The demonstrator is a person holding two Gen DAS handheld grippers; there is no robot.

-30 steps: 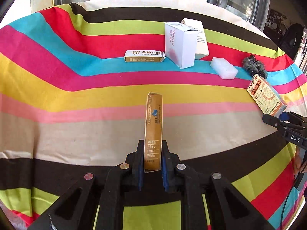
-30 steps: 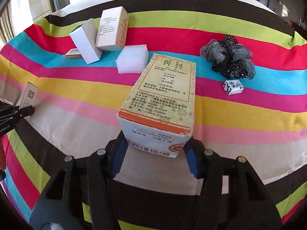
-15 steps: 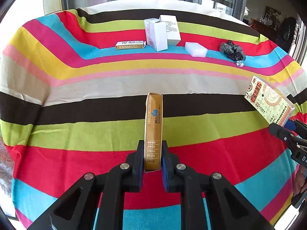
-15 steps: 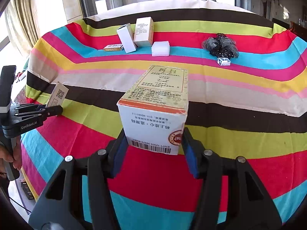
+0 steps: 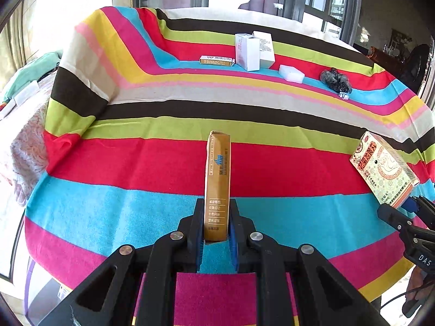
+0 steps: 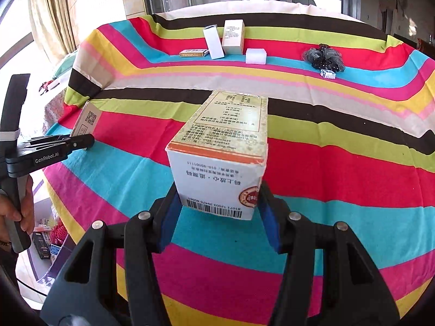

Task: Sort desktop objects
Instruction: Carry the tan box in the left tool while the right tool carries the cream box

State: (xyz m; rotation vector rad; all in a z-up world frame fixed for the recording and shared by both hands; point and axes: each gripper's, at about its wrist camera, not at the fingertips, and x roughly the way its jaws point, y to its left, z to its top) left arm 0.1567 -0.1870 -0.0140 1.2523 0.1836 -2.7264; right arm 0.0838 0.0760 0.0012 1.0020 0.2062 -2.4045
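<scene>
Left wrist view: I am seeing my left hand-held gripper clamping the slim gold box, which is standing straight out between the two pads, above the striped cloth that is covering the tabletop. At the right edge the big yellow medicine box is showing, and my right hand-held gripper is gripping it by its two sides; in the right wrist view its barcode end is facing the camera. Both boxes are hanging over the near stripes, well apart from the other things. Far away on the blue and red stripes, a flat small carton, two white upright boxes, a white foam block, a dark hair scrunchie and a tiny cube are lying in one row.
</scene>
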